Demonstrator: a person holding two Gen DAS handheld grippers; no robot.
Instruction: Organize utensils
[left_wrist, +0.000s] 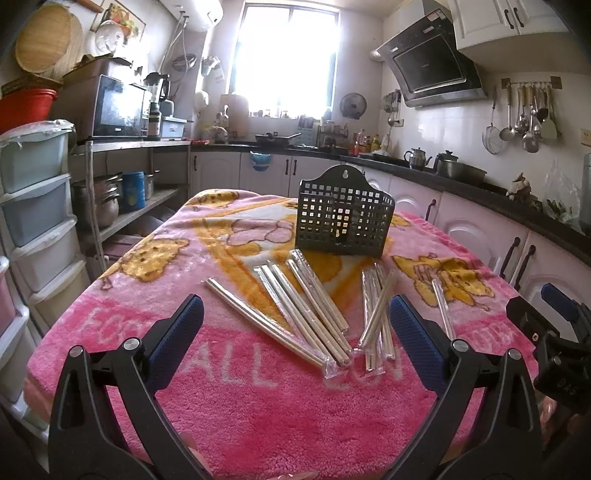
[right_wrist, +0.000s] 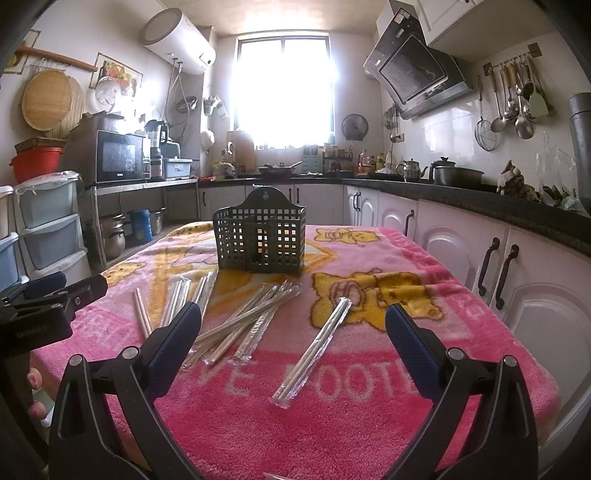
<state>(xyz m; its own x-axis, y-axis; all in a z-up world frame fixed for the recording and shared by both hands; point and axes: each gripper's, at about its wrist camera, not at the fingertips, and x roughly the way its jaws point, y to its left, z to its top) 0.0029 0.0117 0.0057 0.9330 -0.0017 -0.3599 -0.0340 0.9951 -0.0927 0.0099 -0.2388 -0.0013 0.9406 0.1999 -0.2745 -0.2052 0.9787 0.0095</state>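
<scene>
**Both grippers wide and empty over wrapped chopsticks**

Nearest the lens in the left wrist view, the left gripper (left_wrist: 295, 325) hangs low over the pink blanket (left_wrist: 258, 424), jaws spread wide and holding nothing; its ribbed blue pads (left_wrist: 177, 328) sit on black hinged arms. The wrapped chopsticks (left_wrist: 306, 317) lie between the pads toward 12 o'clock: long pale sticks in clear crinkled sleeves, one fan of them at 11 o'clock, a crossed bundle at 1 o'clock, and one lone pair (left_wrist: 441, 302) off at 2 o'clock. Behind them, at 12 o'clock, stands the black utensil holder (left_wrist: 343, 218), an upright plastic grid basket with a hanging tab on its back.

The right wrist view shows what the left cannot: the holder's (right_wrist: 260, 240) inner divider, which splits it into compartments, and the lone pair (right_wrist: 314, 350) lying diagonally, clear of the rest, between the right gripper's (right_wrist: 293, 325) equally wide, empty jaws. The main pile (right_wrist: 236, 321) sits at 10 o'clock here, partly behind the left pad.

Each view catches the other gripper at its edge: the right one at 3 o'clock in the left view, the left one at 9 o'clock in the right view, with fingertips (right_wrist: 35, 380) visible below it.

The blanket is plush, printed with yellow cartoon bears and pale lettering.
</scene>
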